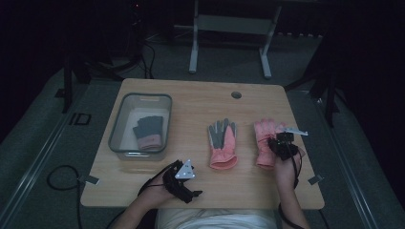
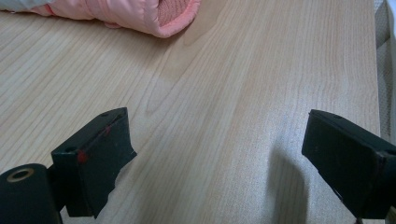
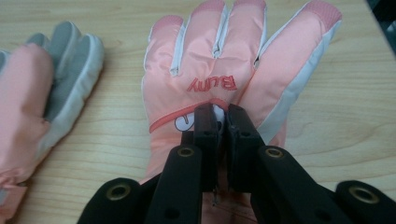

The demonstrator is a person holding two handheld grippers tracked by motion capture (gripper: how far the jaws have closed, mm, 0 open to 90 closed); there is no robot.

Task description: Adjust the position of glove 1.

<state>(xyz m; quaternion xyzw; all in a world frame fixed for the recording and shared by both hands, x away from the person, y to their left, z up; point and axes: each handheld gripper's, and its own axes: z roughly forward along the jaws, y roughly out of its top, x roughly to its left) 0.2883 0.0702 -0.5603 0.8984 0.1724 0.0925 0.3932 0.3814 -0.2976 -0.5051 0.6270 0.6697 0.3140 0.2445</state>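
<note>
From the high view we've got a wooden counter [image 1: 200, 188] with a clear bin [image 1: 140, 126] on the left side, and a dark glove with a pink cuff [image 1: 148, 133] lying inside it; in the middle lies a pink glove with a grey palm [image 1: 222, 143], and well to its right a second pink glove [image 1: 265, 141]; our right gripper [image 1: 281, 144] sits over the wrist end of that second glove, while our left gripper [image 1: 184, 180] rests near the front edge of the counter, apart from the gloves.

In the left gripper view the jaws stand wide open with just bare counter [image 2: 224, 93] between them; the cuff of the grey-palmed pink glove [image 2: 140, 16] peeks in at the top left, well clear of the jaws.

In the right gripper view the second pink glove [image 3: 219, 70] lies flat, back up, fingers pointing away from us, red lettering across it; the right gripper [image 3: 223, 114] has its jaws pressed almost together right over the back of the glove; we can't tell if they've actually pinched any fabric; the grey-palmed glove [image 3: 56, 84] lies off to the left, not touching it.
</note>
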